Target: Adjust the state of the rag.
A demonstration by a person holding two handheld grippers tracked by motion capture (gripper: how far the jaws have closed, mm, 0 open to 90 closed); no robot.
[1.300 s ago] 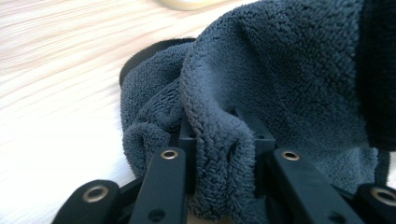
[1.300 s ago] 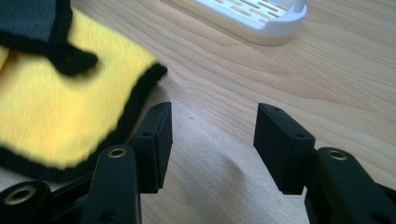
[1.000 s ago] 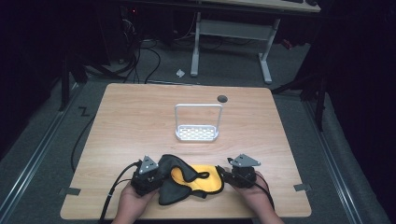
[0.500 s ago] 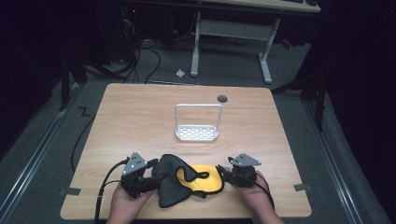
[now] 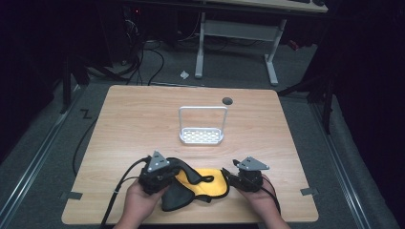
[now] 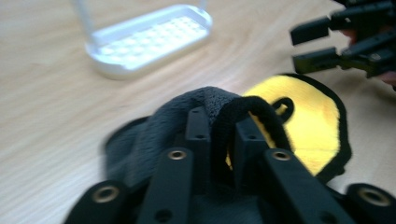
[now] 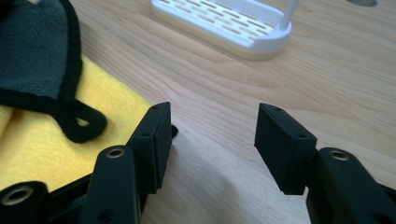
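Left gripper (image 6: 223, 140) pinches the cloth (image 5: 200, 183); right gripper (image 7: 210, 140) spread wide.
Right fingers (image 7: 156, 140) rest at the cloth's yellow edge, bare worktop (image 5: 143, 119) between and ahead of them.

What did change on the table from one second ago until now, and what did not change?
The left gripper, shut on the grey fold of the cloth, first drew back toward the table's left edge, then came back to the right, carrying the fold farther over the yellow side. The right gripper stayed open at the cloth's right edge. The white rack did not move.
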